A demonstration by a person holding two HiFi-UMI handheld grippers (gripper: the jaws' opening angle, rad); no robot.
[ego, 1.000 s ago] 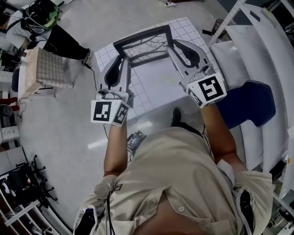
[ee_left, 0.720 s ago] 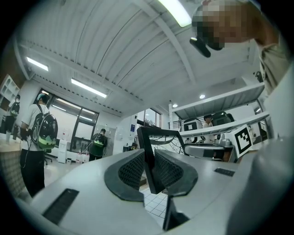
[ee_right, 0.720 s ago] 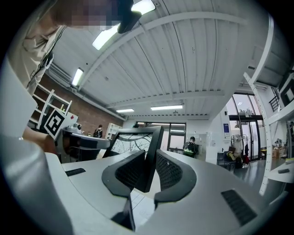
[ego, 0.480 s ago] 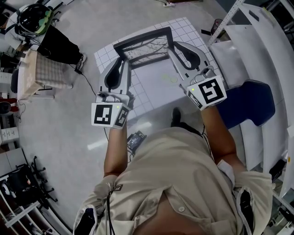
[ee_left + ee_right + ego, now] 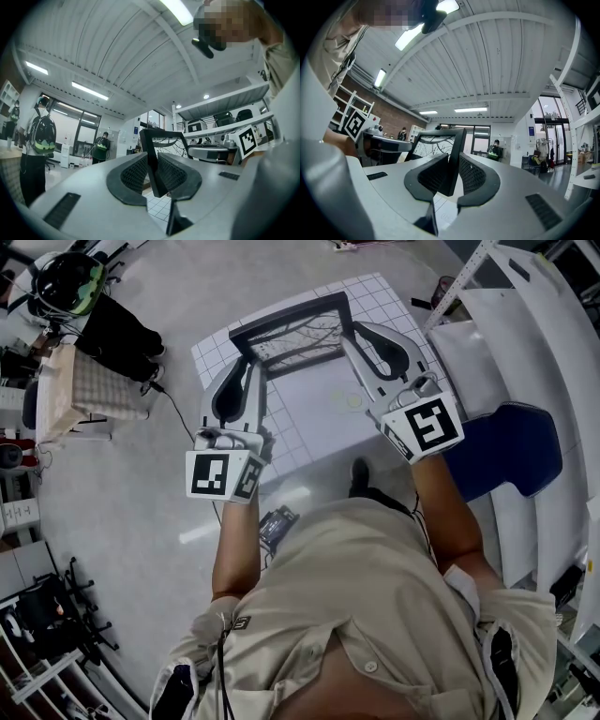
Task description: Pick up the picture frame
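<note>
Comparing with a second ago, nothing has shifted; left gripper (image 5: 247, 364) and right gripper (image 5: 360, 336) stay clamped on the picture frame (image 5: 292, 317)'s side bars, upright over the gridded table (image 5: 314, 418)'s far edge; I judge it lifted.

Picture frame (image 5: 298, 337) sides hidden in left claw (image 5: 249, 362), right claw (image 5: 351, 334), person's torso (image 5: 366, 615) cropped below

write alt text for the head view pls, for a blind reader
Seen from above, a person holds a black picture frame by its two side edges, with the left gripper shut on one edge and the right gripper shut on the other. A white gridded surface lies beneath it.
</note>
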